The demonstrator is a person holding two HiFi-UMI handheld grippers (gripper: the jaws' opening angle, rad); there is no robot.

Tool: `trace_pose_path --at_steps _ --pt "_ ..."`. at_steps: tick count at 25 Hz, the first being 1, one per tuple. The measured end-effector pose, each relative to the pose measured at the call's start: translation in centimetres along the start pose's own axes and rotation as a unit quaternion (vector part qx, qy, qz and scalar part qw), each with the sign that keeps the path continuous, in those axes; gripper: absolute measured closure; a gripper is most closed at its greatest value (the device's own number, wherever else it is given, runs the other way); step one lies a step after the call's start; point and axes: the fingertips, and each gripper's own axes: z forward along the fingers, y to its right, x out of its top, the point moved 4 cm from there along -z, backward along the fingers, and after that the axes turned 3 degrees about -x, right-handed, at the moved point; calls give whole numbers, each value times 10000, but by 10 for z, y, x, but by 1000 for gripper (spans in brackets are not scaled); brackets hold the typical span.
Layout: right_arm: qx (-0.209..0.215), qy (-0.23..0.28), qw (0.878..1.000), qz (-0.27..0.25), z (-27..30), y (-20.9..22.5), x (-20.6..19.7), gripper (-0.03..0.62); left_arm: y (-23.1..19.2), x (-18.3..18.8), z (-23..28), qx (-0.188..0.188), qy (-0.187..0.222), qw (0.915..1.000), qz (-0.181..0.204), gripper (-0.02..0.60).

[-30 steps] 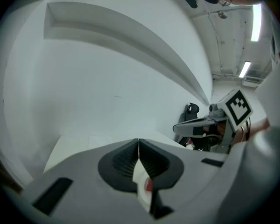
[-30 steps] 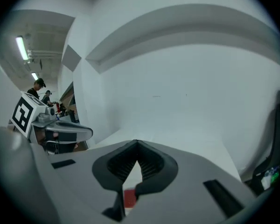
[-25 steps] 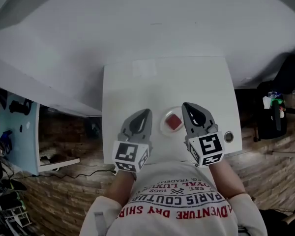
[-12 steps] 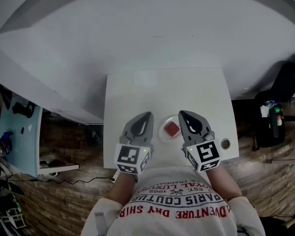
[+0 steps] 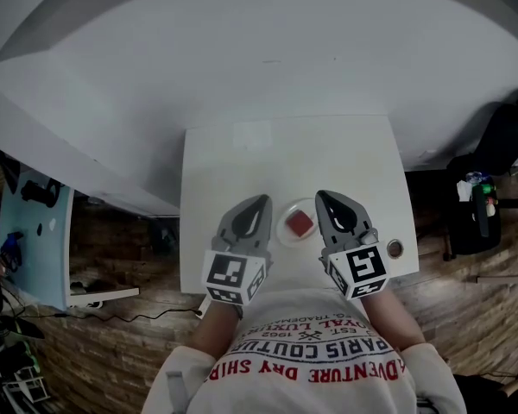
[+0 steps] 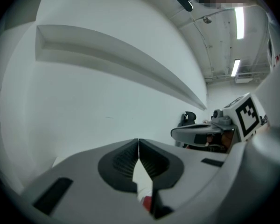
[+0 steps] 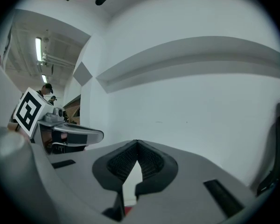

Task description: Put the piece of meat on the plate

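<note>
1. Meat (image 5: 300, 222) lies flat on the plate (image 5: 284, 232), which sits close to the table's (image 5: 242, 162) near edge, right of its middle.
2. Step in hand: the placing looks done. Nothing is being carried, and one gripper stands on each side of the plate.
3. The left gripper (image 5: 261, 199) has its jaws pressed together with nothing between them. The right gripper (image 5: 321, 195) is the same, jaws together and empty.
4. Next move, as I judge it: nothing more is needed on the meat. At most both grippers draw back toward the near edge, the right one taking care not to knock the plate's rim, which it is just beside.
5. Seen from above the meat is nearly square, so I cannot tell a long axis. Its sides seem slightly askew to the table's edges.
6. A small round fitting (image 5: 394, 248) sits by the table's right edge, clear of the plate.
</note>
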Motion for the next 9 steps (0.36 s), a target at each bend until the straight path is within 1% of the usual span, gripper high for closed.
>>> trace_pose_path --at_steps 9 --pt "-106 13 9998 -191 2 -3 -5 582 -3 -6 -1 -14 -57 10000 -39 574"
